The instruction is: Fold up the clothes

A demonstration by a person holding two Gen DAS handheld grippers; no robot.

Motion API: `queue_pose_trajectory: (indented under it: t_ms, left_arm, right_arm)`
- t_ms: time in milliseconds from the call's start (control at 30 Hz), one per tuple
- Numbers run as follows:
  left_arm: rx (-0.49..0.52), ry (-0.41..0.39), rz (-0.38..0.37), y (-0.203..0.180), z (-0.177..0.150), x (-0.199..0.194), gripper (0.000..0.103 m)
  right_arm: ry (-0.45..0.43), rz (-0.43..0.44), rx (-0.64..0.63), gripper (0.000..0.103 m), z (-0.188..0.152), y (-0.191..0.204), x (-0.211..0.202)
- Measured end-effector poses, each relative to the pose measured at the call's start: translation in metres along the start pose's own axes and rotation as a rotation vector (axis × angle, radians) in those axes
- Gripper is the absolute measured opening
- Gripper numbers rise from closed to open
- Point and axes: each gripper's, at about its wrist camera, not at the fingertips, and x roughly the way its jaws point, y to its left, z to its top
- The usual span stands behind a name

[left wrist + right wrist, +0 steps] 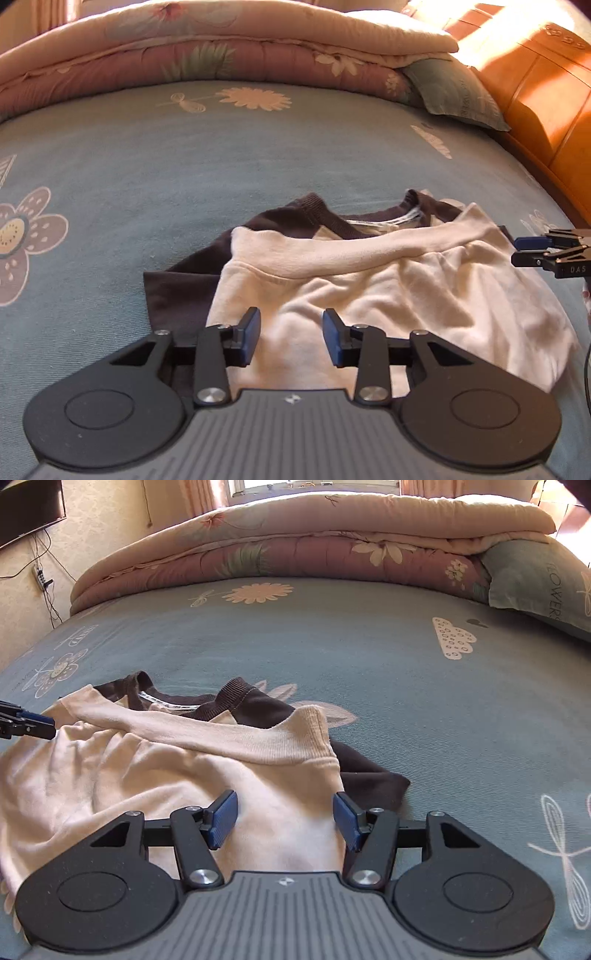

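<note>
We find the left gripper [291, 336] nearest its own lens, jaws parted with nothing pinched between the blue pads [249, 338]; cream cloth lies beneath the gap, not in it. The right gripper [284, 818] stands likewise released, its jaws set wider, over the same cloth and close to the garment's right edge.

The task's thing, a cream shirt with dark brown sleeves [369, 291], lies directly ahead of and below both grippers on the blue flowered bedsheet [147, 147]. Its lower part appears to have been folded up over the body, so that the ribbed hem band [221, 738] runs side to side just short of the brown collar [236, 694]. We judge the long axis of the bundle as now lying across our line of sight, from one gripper to the other. A brown sleeve [369, 779] protrudes at the right edge, just beside the right gripper; another shows at the left edge in the left wrist view, nearer the left gripper.

We judge that a next fold would work inward from those two ends, each hand taking its nearer side.

Beyond the shirt the sheet lies bare up to a folded quilt [314, 546] and a pillow [535, 583] at the far edge.
</note>
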Motion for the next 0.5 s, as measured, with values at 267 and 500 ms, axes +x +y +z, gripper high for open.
queue_pose_trajectory:
  t_ms: [267,500]
  left_arm:
    - [0.043,0.083,0.035,-0.006,-0.051,-0.014,0.048]
    - [-0.003,0.093,0.057,-0.001,-0.073,-0.067,0.049]
  right_arm:
    - [0.054,0.069,0.015,0.075,-0.054,0.026,-0.026]
    - [0.045,0.051,0.085,0.076,-0.078,0.015,-0.077]
